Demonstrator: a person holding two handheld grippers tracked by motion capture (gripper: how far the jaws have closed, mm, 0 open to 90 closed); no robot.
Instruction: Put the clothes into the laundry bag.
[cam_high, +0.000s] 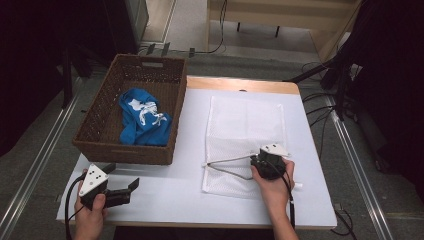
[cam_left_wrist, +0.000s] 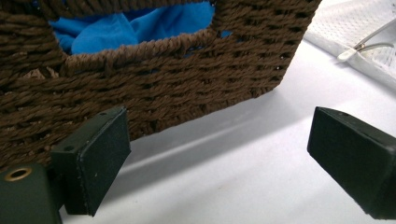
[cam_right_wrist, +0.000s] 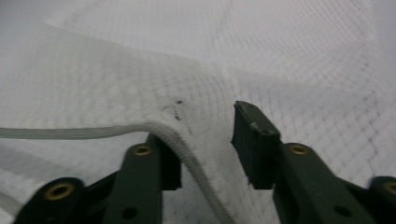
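Right gripper (cam_high: 257, 161): we see its jaws part open, a raised fold of the white mesh bag (cam_high: 245, 127) between them, zip edge draped over one jaw; whether they pinch it, we cannot tell. Left gripper (cam_high: 131, 186): jaws spread wide, holding nothing, low over the table (cam_high: 170, 195) near the wicker basket (cam_high: 100, 135). Blue cloth (cam_high: 145, 120) lies inside, partly hidden by the weave.

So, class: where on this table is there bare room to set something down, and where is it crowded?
Bare patches: the strip between the wicker basket and the white mesh bag, and the near edge between the left gripper and the bag. Crowded: the bag's open near end, where the right gripper lifts its zip edge.
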